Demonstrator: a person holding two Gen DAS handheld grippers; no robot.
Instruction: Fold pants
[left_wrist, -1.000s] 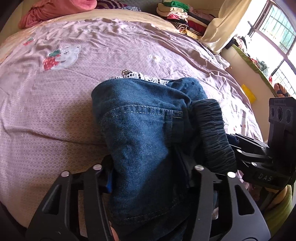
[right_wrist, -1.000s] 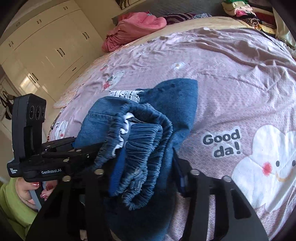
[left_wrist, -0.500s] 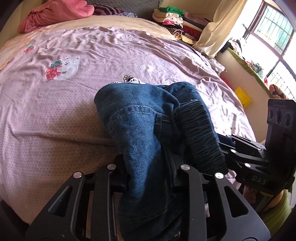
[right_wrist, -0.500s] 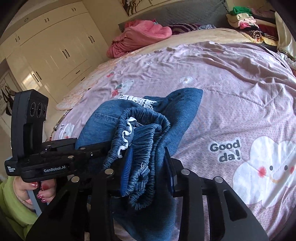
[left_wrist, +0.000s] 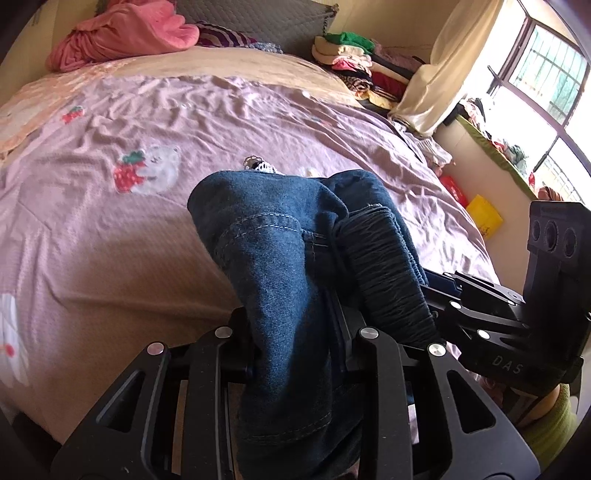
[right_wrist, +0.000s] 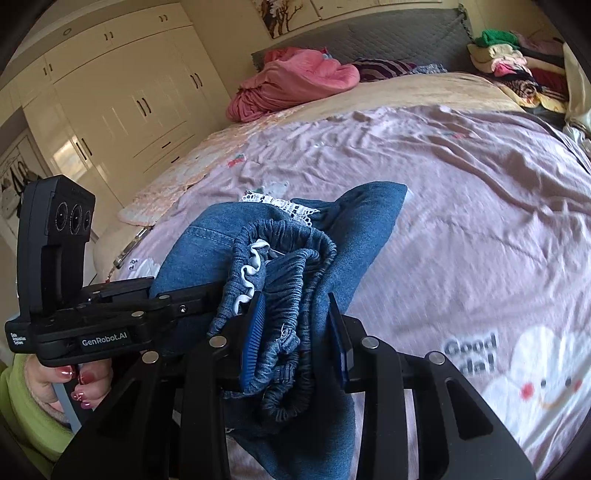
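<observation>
Left wrist: my left gripper (left_wrist: 295, 354) clamps the denim pants (left_wrist: 273, 258), bunched above the bed (left_wrist: 92, 240)'s near edge. Right wrist: my right gripper (right_wrist: 295, 350) pinches their elastic waistband (right_wrist: 291, 280), beside the left one.

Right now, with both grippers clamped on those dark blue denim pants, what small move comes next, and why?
Probably carry the bunched dark blue denim pants forward over the pink bedspread and lower them. Left gripper and right gripper both pinch the gathered end, so nothing lies flat yet.
</observation>
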